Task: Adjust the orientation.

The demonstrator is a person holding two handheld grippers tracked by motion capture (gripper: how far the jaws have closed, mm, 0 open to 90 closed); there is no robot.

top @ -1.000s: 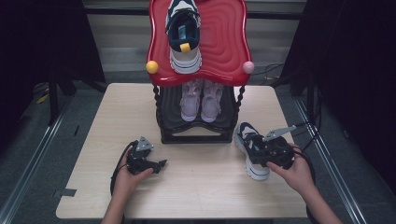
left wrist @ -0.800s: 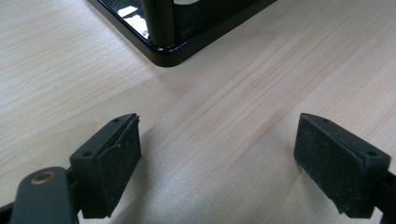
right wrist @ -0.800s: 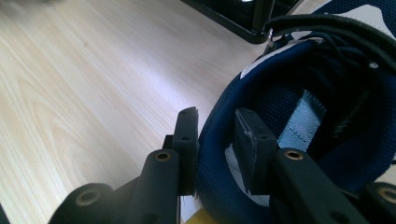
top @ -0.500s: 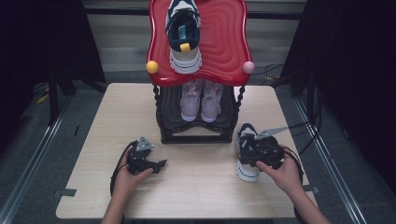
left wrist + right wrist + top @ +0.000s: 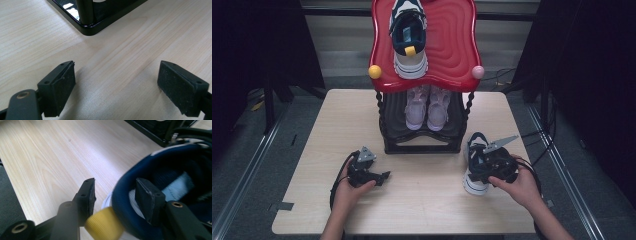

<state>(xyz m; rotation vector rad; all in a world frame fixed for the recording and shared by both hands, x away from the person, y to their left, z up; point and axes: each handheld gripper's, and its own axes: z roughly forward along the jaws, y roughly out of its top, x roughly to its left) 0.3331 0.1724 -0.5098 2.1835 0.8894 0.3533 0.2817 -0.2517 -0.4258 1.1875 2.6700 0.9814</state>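
A navy and white sneaker (image 5: 475, 165) is seen standing on the worktop (image 5: 422, 210) just right of the black base of the shoe rack (image 5: 422, 145), its heel toward the person. In the right gripper view the sneaker's padded heel collar (image 5: 120, 202) is straddled by the right gripper (image 5: 115, 196): one pad is placed inside the shoe opening, the other outside the heel, with a yellow pull tab (image 5: 103, 226) seen just below the outer pad. The jaws have just been opening, and a clear gap is seen between the outer pad and the collar, so the heel is between the pads but is not pinched. In the high view the right gripper (image 5: 492, 162) is held over the back half of the sneaker by the person's right hand (image 5: 519, 185). A matching sneaker (image 5: 408, 37) is seen lying on the red wavy top shelf (image 5: 452, 45) of the rack, and a pair of pale lilac shoes (image 5: 427, 107) is stood on the lower shelf. The left gripper (image 5: 374, 176) is held low above the bare worktop, left of the rack, by the left hand (image 5: 349, 187); in the left gripper view its jaws are spread wide with only wood grain between them, and a corner of the rack base (image 5: 87, 27) is seen ahead.
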